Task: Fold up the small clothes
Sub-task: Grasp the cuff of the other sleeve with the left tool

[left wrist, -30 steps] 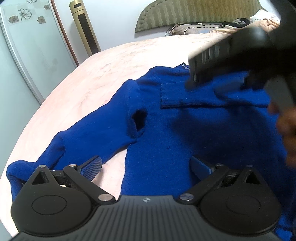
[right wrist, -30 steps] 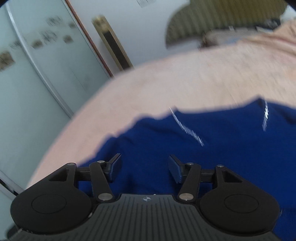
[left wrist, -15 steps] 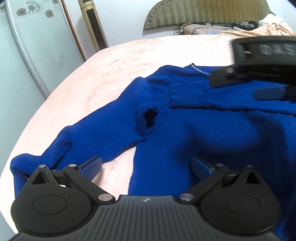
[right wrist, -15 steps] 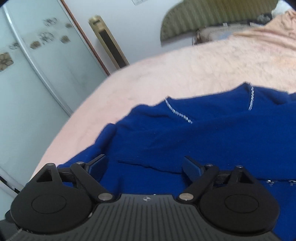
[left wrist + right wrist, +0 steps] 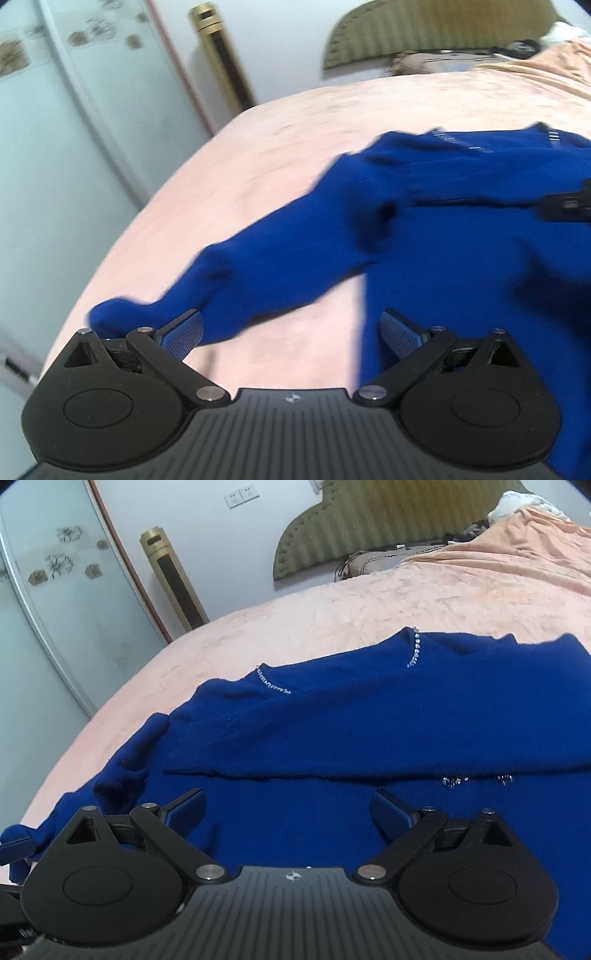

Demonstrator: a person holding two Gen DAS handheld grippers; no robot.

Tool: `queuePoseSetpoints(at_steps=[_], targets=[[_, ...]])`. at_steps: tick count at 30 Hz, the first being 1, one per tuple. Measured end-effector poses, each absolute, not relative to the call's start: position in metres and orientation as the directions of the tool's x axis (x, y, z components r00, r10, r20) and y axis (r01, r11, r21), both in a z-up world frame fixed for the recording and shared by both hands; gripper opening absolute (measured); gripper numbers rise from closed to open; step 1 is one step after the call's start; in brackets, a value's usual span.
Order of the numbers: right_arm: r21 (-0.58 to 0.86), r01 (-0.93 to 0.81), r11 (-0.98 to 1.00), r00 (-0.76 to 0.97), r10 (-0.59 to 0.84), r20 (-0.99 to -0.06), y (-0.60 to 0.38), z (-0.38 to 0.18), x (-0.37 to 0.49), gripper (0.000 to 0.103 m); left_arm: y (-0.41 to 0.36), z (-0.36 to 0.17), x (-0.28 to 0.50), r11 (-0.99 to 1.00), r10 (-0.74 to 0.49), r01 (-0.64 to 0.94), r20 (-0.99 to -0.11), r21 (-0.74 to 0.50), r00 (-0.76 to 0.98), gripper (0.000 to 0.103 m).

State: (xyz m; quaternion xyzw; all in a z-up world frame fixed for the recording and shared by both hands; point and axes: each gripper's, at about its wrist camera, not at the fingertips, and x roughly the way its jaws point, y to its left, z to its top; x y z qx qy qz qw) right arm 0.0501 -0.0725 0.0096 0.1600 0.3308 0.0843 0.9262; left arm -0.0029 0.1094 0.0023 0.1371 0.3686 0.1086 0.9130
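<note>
A blue knit sweater (image 5: 461, 258) with a sparkly neckline lies flat on the pink bed (image 5: 258, 166). Its one sleeve (image 5: 258, 266) stretches out to the left, the cuff beside my left gripper's left finger. My left gripper (image 5: 291, 325) is open over the bare sheet between that sleeve and the body's side edge. In the right wrist view the other sleeve (image 5: 332, 753) lies folded across the chest of the sweater (image 5: 369, 701). Just short of that fold my right gripper (image 5: 290, 801) hovers, its jaws opening, with nothing between the pads.
The bed's (image 5: 369, 605) rounded edge runs along the left. Beyond it stand a frosted glass door (image 5: 55, 609) and a gold tower unit (image 5: 173, 583). A green headboard (image 5: 369, 524) and crumpled bedding (image 5: 517, 528) lie at the far end.
My right gripper's jaws have widened and it has drawn back from the sleeve laid across the chest. My left gripper has swung left, bringing the outstretched sleeve in front of it.
</note>
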Motion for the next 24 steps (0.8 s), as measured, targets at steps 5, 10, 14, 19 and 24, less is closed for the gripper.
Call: queuePoseSetpoints(at_steps=[5, 10, 14, 19, 24], targets=[[0.332, -0.075, 0.940, 0.779, 0.263, -0.569, -0.067, 0.004, 0.046, 0.101, 0.171, 0.004, -0.006, 0.899, 0.432, -0.258, -0.616, 0.354, 0.659, 0.103], [0.297, -0.087, 0.951, 0.783, 0.250, -0.570, -0.060, 0.004, 0.043, 0.103, 0.223, 0.000, -0.012, 0.851, 0.525, -0.354, -0.609, 0.388, 0.594, 0.103], [0.297, -0.087, 0.951, 0.785, 0.249, -0.568, -0.060, 0.004, 0.043, 0.103, 0.251, -0.005, -0.014, 0.820, 0.573, -0.394, -0.602, 0.415, 0.556, 0.103], [0.286, -0.086, 0.954, 0.785, 0.242, -0.570, -0.058, 0.003, 0.043, 0.103, 0.308, 0.006, -0.006, 0.661, 0.744, -0.598, -0.497, 0.453, 0.447, 0.103], [0.284, -0.086, 0.955, 0.786, 0.241, -0.569, -0.058, 0.003, 0.043, 0.103, 0.388, 0.030, -0.014, 0.503, 0.780, -0.803, -0.568, 0.320, 0.262, 0.103]])
